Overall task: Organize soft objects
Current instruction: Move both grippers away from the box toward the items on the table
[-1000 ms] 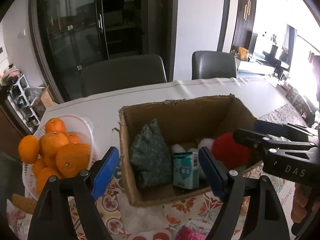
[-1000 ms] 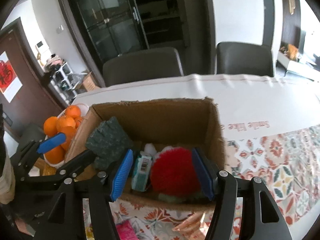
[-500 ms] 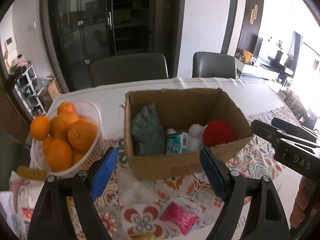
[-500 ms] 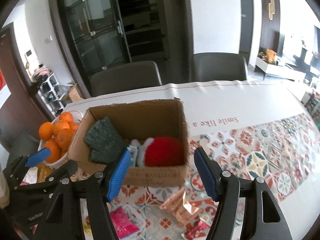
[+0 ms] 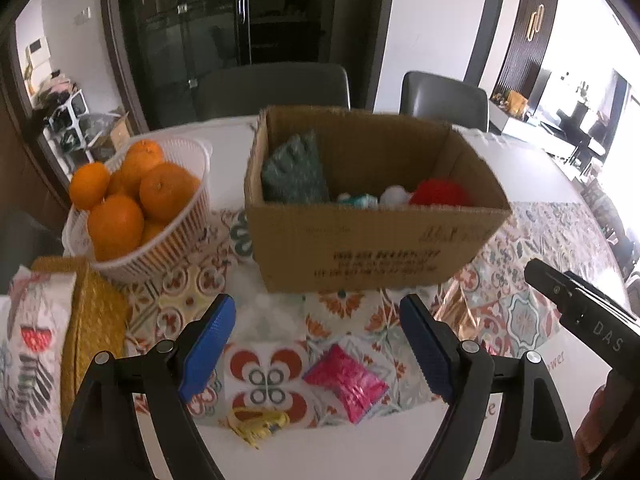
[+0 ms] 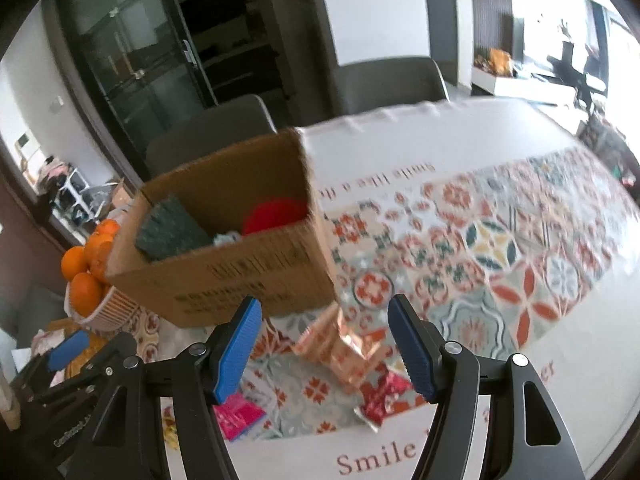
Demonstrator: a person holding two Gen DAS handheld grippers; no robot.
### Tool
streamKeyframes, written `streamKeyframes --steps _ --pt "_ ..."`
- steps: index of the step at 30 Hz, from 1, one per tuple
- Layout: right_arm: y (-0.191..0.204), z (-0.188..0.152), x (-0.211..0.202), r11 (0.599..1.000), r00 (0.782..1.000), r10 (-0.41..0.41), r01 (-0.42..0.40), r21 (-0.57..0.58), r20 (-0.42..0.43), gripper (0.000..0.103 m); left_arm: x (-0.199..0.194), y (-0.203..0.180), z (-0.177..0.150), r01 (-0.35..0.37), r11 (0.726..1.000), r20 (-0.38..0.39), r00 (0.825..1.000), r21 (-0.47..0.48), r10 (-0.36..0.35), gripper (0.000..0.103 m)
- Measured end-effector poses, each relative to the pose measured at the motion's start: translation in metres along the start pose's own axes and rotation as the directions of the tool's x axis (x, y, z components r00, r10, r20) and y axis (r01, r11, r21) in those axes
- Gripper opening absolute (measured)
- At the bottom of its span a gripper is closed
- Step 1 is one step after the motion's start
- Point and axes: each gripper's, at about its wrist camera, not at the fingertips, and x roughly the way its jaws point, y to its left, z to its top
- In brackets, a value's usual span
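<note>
Your left gripper (image 5: 316, 348) hangs over the near part of the patterned tablecloth (image 6: 500, 248) with its blue pads spread wide and nothing between them; below that gap lie a pink packet (image 5: 346, 386) and, nearer still, a small yellow packet (image 5: 258, 426). Your right gripper (image 6: 324, 348) is also spread apart and empty, and a crinkled copper-coloured foil packet (image 6: 340, 344) lies on the cloth beneath its gap, with a red foil packet (image 6: 380, 398) just beside it on the near right. The cardboard box (image 5: 372, 248) stands farther back, in the middle of the table. Inside it a dark green knitted piece (image 5: 294, 170) leans at the left end, a red fluffy ball (image 5: 440, 192) sits at the right end, and a teal pack (image 5: 358, 200) and a white puff (image 5: 394, 194) lie between them. Left of the box is a white basket (image 5: 168, 240) of oranges (image 5: 160, 188).
</note>
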Motion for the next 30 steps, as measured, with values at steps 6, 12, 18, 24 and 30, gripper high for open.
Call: streamKeyframes --steps 6,12,18,24,30 --pt "-0.02 -0.025 0.01 0.998 0.999 -0.019 0.021 0.057 -0.037 0.067 0.015 -0.005 -0.022 0.008 1.0 -0.06 0.998 -0.027 -0.01 0.084" --pt "-0.036 -0.043 0.02 0.995 0.996 -0.035 0.042 0.092 -0.078 0.067 0.031 -0.011 -0.041 0.014 0.998 -0.117 0.993 -0.055 -0.02 0.084" --pt "-0.049 -0.055 0.033 0.989 0.991 -0.044 0.062 0.137 -0.128 0.067 0.048 -0.016 -0.054 0.008 0.997 -0.169 0.985 -0.078 -0.021 0.084" --pt "-0.058 -0.063 0.05 0.981 0.983 -0.047 0.079 0.177 -0.18 0.067 0.069 -0.018 -0.06 -0.004 0.996 -0.226 0.974 -0.093 -0.018 0.084" --pt "-0.065 -0.073 0.067 0.976 0.974 -0.036 0.082 0.2 -0.224 0.066 0.092 -0.02 -0.065 -0.007 0.994 -0.284 0.958 -0.112 -0.025 0.084"
